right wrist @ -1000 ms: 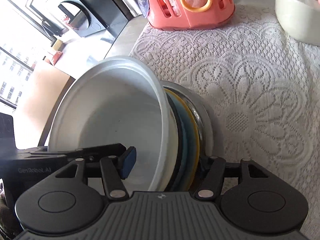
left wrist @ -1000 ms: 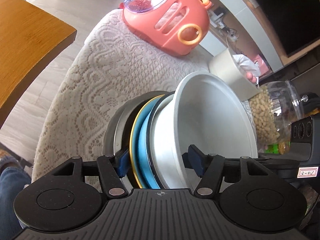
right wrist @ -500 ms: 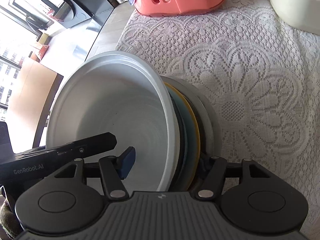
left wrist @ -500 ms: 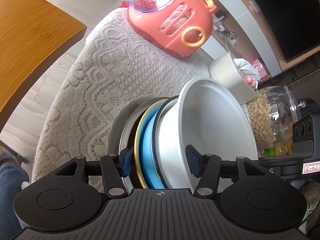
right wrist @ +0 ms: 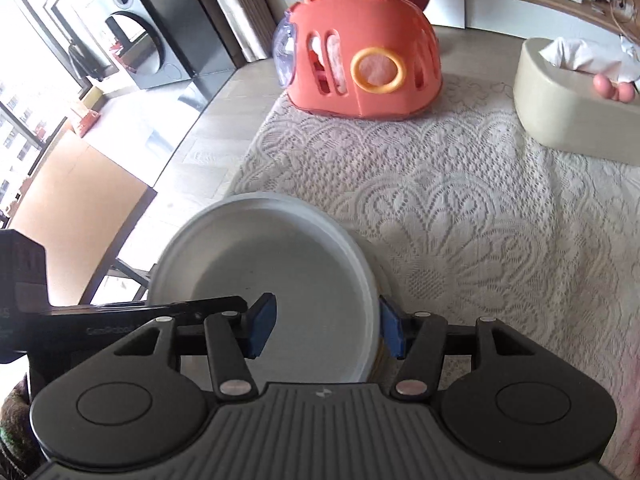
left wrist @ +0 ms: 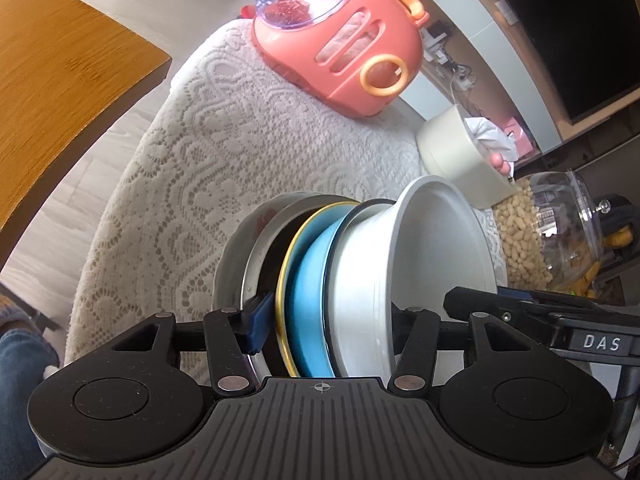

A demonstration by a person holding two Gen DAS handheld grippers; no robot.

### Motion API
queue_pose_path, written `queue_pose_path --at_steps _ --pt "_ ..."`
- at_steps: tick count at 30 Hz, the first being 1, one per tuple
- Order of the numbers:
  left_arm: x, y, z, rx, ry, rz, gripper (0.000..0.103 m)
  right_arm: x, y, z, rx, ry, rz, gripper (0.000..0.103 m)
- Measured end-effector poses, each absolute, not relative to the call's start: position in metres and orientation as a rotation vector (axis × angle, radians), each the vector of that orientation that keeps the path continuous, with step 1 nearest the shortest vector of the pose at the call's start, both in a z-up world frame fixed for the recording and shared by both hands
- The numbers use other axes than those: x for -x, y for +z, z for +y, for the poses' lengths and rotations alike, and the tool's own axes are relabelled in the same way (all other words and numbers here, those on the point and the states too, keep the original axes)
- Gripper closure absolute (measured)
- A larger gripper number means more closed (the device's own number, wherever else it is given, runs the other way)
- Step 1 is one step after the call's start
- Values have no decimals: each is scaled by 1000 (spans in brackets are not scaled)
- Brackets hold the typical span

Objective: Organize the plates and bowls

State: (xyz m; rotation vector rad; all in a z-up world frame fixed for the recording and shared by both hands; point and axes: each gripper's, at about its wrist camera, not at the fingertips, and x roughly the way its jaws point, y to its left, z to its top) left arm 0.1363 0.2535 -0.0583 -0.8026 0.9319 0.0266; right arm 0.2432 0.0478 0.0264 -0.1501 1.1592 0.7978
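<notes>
A stack of dishes stands on edge between my two grippers over the lace-covered table: a white bowl, a blue bowl, a gold-rimmed plate and steel plates. My left gripper is shut on the stack, one pad on the steel plate, the other inside the white bowl. In the right wrist view my right gripper is shut on the stack through the white bowl, whose wall hides the other dishes.
A coral pet carrier sits at the table's far side. A beige tissue box and a jar of peanuts are at the right. A wooden tabletop is at the left.
The held stack has dropped lower and turned in both views. In the right wrist view the plates behind the white bowl have gone out of sight. More table shows ahead.
</notes>
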Motion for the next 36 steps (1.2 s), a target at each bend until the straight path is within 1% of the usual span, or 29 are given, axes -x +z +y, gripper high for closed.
queue_pose_path --at_steps 3,5,12,15,17,20,23,25,26,31,33,36 --pt "-136 -58 252 794 26 932 47 -242 15 51 174 770 1179 46" --pt "-136 -56 251 780 30 927 47 -244 4 49 147 769 1229 46" --pt "-134 -42 241 666 85 904 48 -233 0 48 141 782 1170 46" --pt "-128 -33 249 696 106 876 49 -226 1 45 141 789 1144 46" --pt "-123 -24 254 707 107 814 54 -226 1 43 128 800 1137 46" --pt "-116 -10 258 705 120 749 55 -229 1 39 93 799 1144 47" --pt "-119 -15 260 705 139 766 55 -233 2 35 35 801 1154 47" --pt "-122 -22 261 755 89 772 58 -235 3 36 19 785 1161 47" --pt "-123 -24 262 778 66 774 52 -236 4 39 20 781 1155 47" --pt "-123 -25 261 773 82 760 53 -238 10 49 39 771 1124 46" --pt "-121 -24 264 811 54 727 58 -242 9 48 28 783 1126 46" --pt "-117 -19 266 818 52 692 58 -243 7 43 4 796 1121 47"
